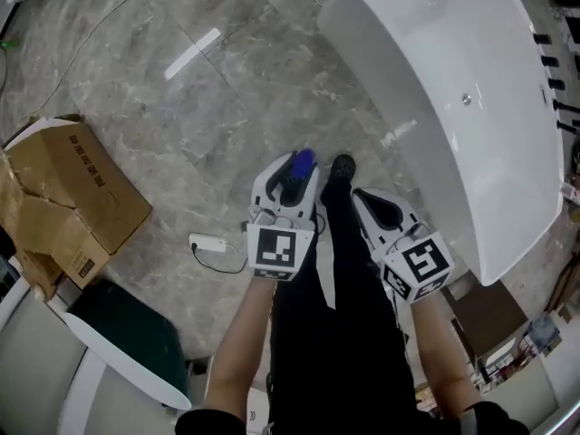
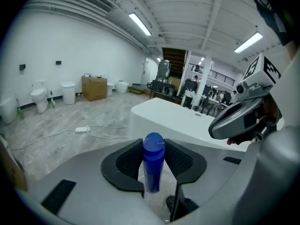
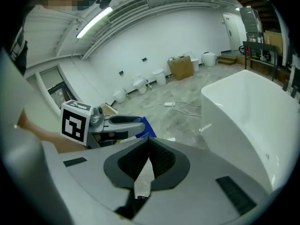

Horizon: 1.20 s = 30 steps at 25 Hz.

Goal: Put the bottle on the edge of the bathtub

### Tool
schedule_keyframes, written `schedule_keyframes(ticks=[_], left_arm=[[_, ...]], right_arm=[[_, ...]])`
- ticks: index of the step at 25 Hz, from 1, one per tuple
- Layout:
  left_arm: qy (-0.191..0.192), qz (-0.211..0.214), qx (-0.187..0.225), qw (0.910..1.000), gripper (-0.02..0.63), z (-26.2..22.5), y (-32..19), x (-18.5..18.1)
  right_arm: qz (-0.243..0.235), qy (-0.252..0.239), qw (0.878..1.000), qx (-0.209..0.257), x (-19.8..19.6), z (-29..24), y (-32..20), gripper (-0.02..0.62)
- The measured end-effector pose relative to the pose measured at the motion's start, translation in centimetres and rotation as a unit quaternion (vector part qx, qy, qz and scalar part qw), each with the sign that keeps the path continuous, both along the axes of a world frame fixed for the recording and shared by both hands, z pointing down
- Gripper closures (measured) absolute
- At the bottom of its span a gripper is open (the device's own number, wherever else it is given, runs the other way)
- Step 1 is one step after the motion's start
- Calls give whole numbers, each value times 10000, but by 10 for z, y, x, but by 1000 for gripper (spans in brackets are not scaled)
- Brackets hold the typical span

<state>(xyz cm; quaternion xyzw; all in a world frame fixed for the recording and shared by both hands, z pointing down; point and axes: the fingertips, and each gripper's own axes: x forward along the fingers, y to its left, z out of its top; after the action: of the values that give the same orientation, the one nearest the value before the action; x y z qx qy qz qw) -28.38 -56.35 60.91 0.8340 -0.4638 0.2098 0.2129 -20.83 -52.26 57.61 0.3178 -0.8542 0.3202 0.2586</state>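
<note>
1. Head view: the left gripper (image 1: pixel 294 178) carries the bottle (image 1: pixel 303 161) out in front of the person, blue cap leading. I judge this is to bring it to the bathtub (image 1: pixel 480 53), whose smooth, glossy white rim curves along to the right, apart from the bottle. The right gripper (image 1: pixel 370 199) rides beside it, idle, above the grey veined floor (image 1: pixel 181 80).
2. Left gripper view: ribbed black pads (image 2: pixel 126 161) clamp the bottle from both sides and keep it upright. It is a slim cylinder with a rounded blue plastic cap. The body below may be clear, but it is poorly seen.
3. Right gripper view: the jaws are pressed together with nothing between them. The tub's thick, rounded wall stands close on the right.
</note>
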Motion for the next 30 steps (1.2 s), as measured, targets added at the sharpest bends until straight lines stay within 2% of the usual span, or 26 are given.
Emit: schedule_keyframes(ticks=[4,10,19,24,27,30], left_arm=[[1,-290,-229,9993,459,69,-5,-15],[-120,-332,-823,9960,459,188,9,-5],[-219,-775,-1528,9850,459,368,14,8],[-430,-637,-1804,9806,459,443,13,15],[-603,-579,-1792,9803,459,476,-1,14],[-884,-244,-1803,9793,459,507,-14,12]], right_arm=[[-310,-40,9991,-277,-15,53,-7,583],[-474,25,9969,-626,-9,151,-5,583],[-1285,284,9891,-663,-8,267,-1,583],[-1350,466,9864,-816,-1,325,-5,583],[-1430,580,9857,-682,0,354,-28,583],[-1563,710,9838,-520,-5,373,-53,583]])
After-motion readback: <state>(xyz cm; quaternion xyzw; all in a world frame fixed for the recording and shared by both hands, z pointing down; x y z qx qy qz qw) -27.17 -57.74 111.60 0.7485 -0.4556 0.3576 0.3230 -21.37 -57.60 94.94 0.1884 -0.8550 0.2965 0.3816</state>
